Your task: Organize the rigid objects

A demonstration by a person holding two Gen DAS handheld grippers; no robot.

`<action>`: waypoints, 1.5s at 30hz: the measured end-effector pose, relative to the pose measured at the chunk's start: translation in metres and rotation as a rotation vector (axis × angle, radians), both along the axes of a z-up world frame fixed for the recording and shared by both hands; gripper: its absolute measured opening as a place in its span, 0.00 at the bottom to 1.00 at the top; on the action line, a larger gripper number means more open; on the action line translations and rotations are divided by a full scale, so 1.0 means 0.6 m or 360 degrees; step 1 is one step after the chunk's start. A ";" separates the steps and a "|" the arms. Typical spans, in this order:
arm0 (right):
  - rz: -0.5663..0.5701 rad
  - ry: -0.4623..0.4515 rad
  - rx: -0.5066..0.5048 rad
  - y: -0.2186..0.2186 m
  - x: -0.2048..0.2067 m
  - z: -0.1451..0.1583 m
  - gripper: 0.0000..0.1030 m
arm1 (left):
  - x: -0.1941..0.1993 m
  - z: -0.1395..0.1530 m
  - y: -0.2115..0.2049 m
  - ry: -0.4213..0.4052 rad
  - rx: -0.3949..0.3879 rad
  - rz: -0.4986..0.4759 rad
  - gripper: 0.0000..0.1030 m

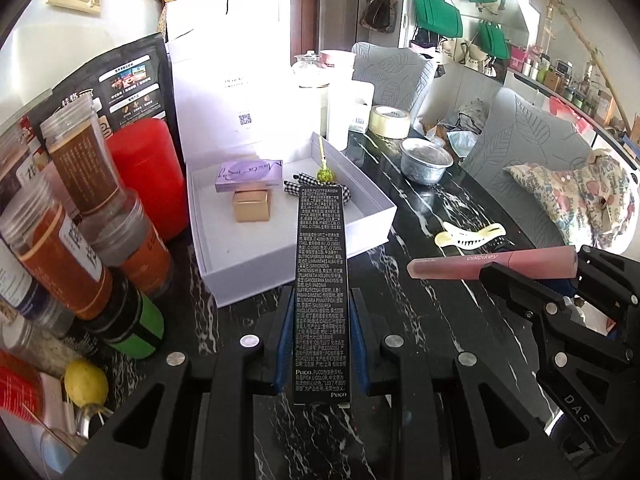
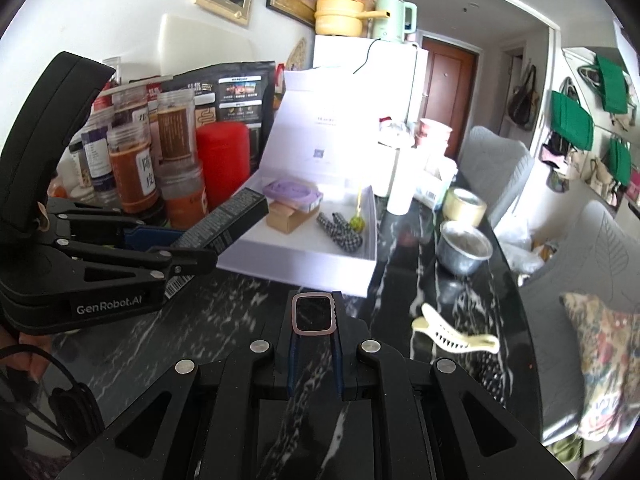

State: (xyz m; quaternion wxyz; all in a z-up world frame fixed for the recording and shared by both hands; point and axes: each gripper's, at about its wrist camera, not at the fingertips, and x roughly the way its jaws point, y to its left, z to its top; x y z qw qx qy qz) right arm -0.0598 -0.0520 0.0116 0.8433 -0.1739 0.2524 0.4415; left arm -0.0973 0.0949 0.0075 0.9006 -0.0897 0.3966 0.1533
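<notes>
**Both tools loaded, white box open on the counter**

Left tool (image 1: 322, 344): blue pads pressed against the two long sides of a slim black Puco carton (image 1: 322, 280), gap only as wide as the carton. Carton runs forward along the fingers; its far end overlaps the near wall of the white gift box (image 1: 280, 264) in the left wrist view. In the right wrist view the same carton sits tilted, its far end just short of the box's near left corner, off the counter (image 2: 248, 320).

Right tool (image 2: 314, 356): clamped on a pink Colorkey lip-gloss tube (image 1: 492, 266), jaws nearly together. Seen end-on from its own camera, the tube's squared pink-rimmed end (image 2: 314, 314) stands between the blue pads. From the left wrist view the tube lies crosswise, right of the box, above the black marble-veined counter.

White gift box: lid propped upright behind it. Inside: lilac palette case (image 1: 249, 176) resting on a small gold box (image 1: 252, 206), toward the back left; black-and-white gingham hair tie (image 2: 340, 232) and a green-yellow ball charm on a stick (image 1: 326, 174), toward the back right.

Right of the box on the counter: cream claw hair clip (image 1: 468, 236), metal bowl (image 1: 426, 160), tape roll (image 1: 390, 120). Left of the box: red canister (image 1: 148, 176), stacked clear jars (image 1: 84, 208).
</notes>
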 end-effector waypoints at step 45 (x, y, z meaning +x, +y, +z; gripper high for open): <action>0.0054 -0.0139 0.0089 0.169 0.194 0.066 0.13 | 0.193 0.034 0.175 -0.0076 -0.0016 0.0186 0.25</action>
